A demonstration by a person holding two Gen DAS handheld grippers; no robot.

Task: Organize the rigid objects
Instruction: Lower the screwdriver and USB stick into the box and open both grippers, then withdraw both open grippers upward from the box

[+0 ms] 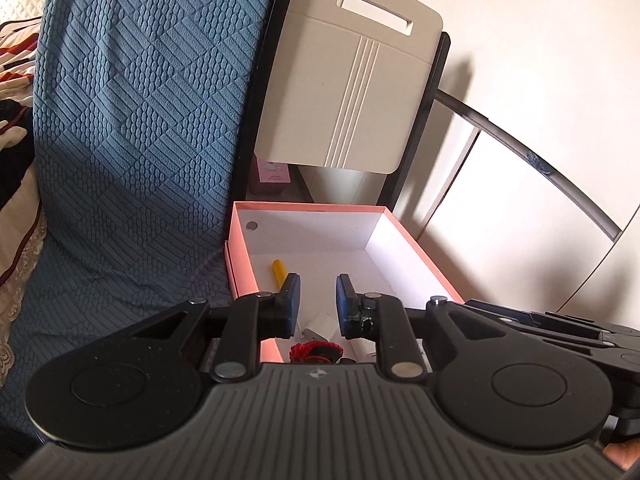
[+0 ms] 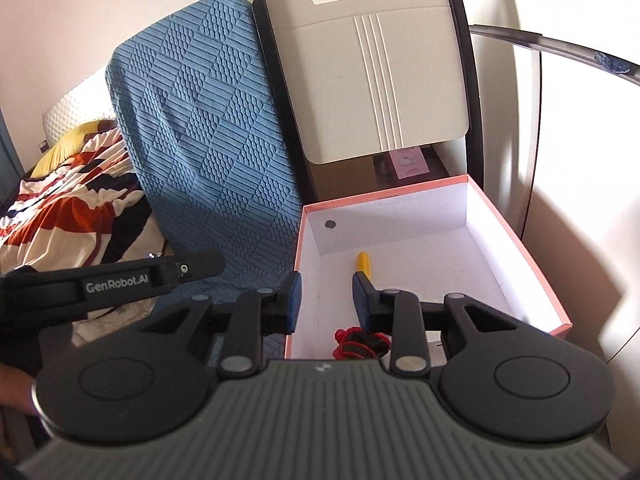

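1. Left wrist view: the left gripper (image 1: 317,300) hovers over the near end of the pink box (image 1: 420,248). Its jaws stand moderately apart with nothing between them.
2. Left wrist view: inside the box, a yellow cylinder (image 1: 279,270) lies on the white floor toward the far left. A red-and-black item (image 1: 316,351) and a white item (image 1: 320,326) lie at the near end, partly hidden by the fingers.
3. Left wrist view: the blue textured cushion (image 1: 140,140) stands touching the box's left wall. A white folding chair (image 1: 352,92) stands beyond the far wall.
4. Right wrist view: the right gripper (image 2: 326,300) also hovers above the near part of the box (image 2: 520,248), jaws apart and empty. The left gripper (image 2: 120,278) shows at the left, over the cushion (image 2: 200,140).
5. Right wrist view: the yellow cylinder (image 2: 363,261) lies just beyond the right fingertip; the red-and-black item (image 2: 360,342) lies near the front edge.
6. Judgement: the step appears to be reaching into the box. Centre the jaws over one item, descend vertically, and keep clear of the cardboard walls, which likely flex under contact.
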